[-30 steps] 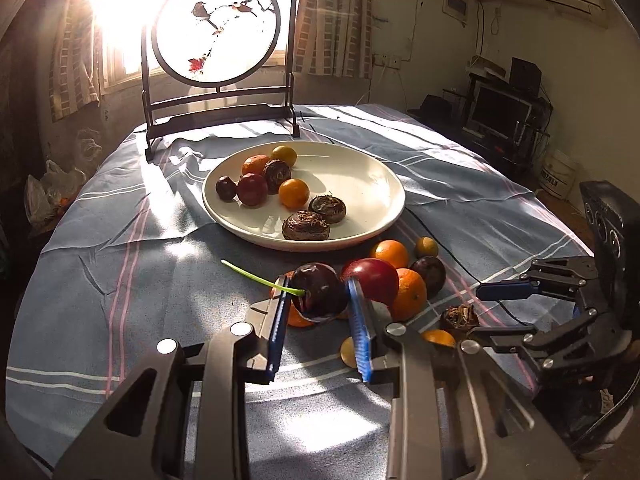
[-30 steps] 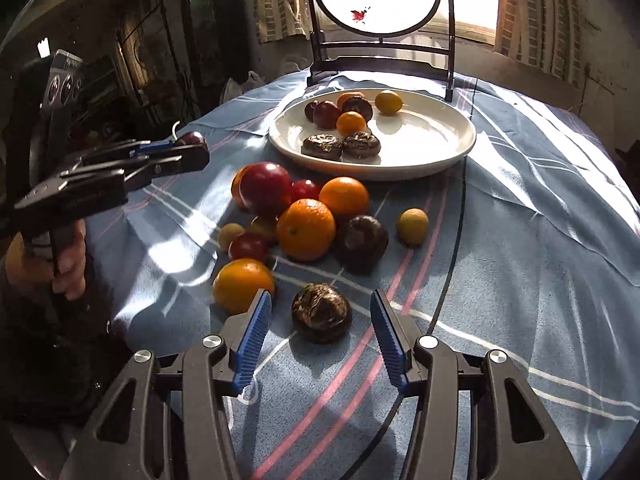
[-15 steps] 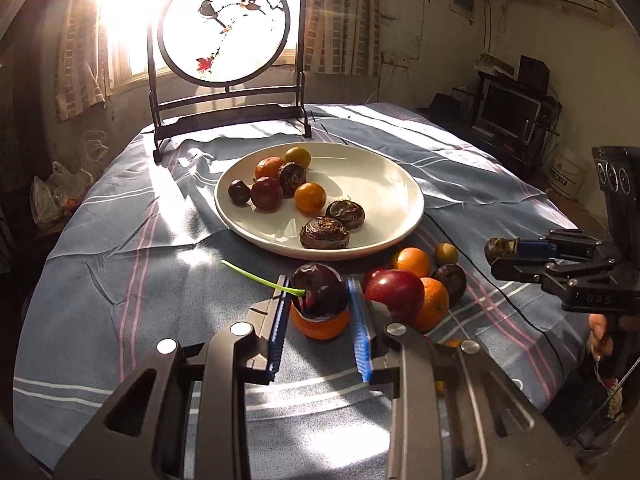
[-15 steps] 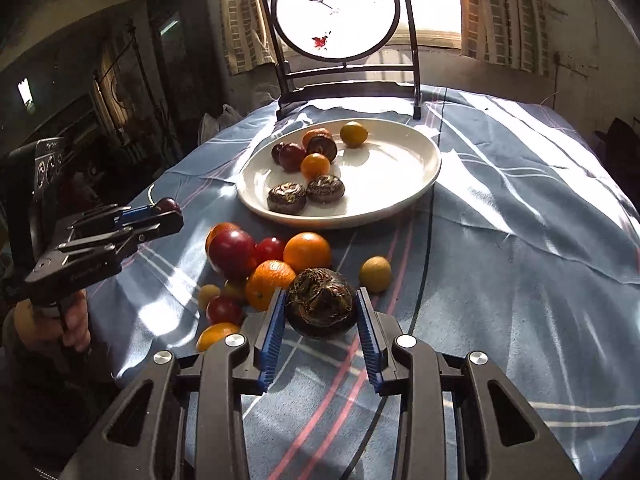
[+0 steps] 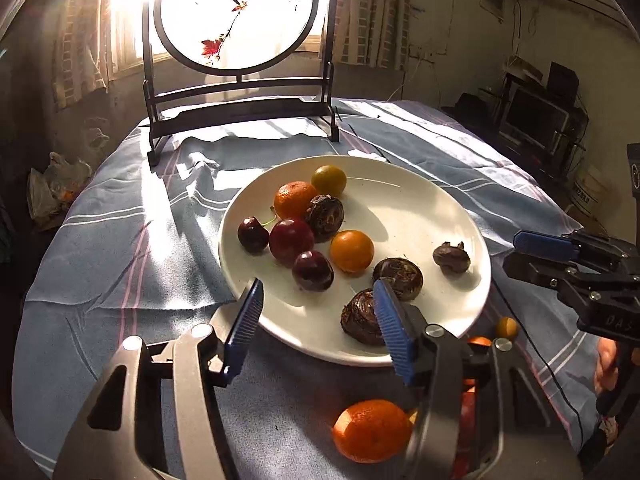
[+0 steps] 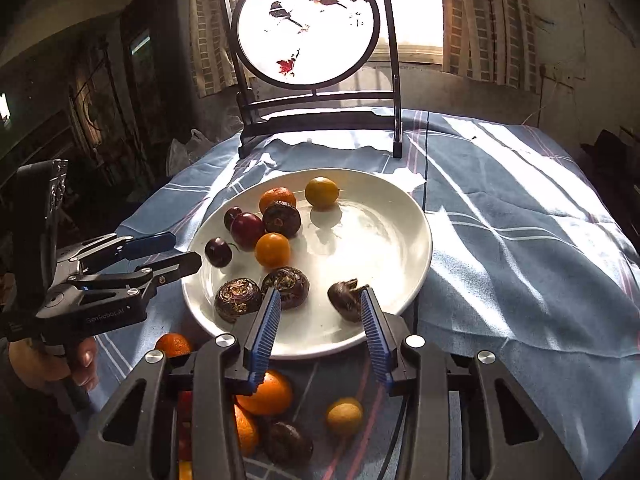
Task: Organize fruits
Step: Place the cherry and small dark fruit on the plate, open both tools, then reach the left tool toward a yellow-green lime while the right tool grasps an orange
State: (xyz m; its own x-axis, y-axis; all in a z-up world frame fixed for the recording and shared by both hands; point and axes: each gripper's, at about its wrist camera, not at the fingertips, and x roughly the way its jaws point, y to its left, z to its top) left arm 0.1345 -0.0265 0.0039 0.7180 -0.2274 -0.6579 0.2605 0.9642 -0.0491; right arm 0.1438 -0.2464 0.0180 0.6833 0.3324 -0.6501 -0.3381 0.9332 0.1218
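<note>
On the counter point(image 5: 120, 264), under its striped blue cloth, the white plate point(image 5: 420, 208) sits in the middle and already carries most of what you have sorted. Going left to right in the left wrist view, you have a small dark cherry point(image 5: 253, 234) at the plate's left edge, a larger red fruit point(image 5: 291, 241) and another dark cherry point(image 5: 312, 270) beside it, an orange point(image 5: 295, 199) and a yellow fruit point(image 5: 328, 180) at the far side, a small orange one point(image 5: 352, 251) in the middle, and brown, rough-skinned fruits running toward the right, the last of them point(image 5: 451, 257) lying alone near the right rim.

Your left hand-held gripper point(image 5: 320, 328) hangs over the plate's near edge with its jaws spread and nothing between them. Your right hand-held gripper point(image 6: 320, 326) is likewise spread wide and empty, with the lone brown fruit point(image 6: 347, 295) lying on the plate just by its right pad.

By my reading, you are well past halfway but not finished. Loose fruit is left on the cloth near you, off the plate: in the right wrist view an orange point(image 6: 266, 394), a small yellow fruit point(image 6: 344, 415), a dark brown one point(image 6: 290, 442) and another orange point(image 6: 173, 345) to the left, with more partly hidden behind the gripper bodies. How many remain in all I cannot tell.
</note>
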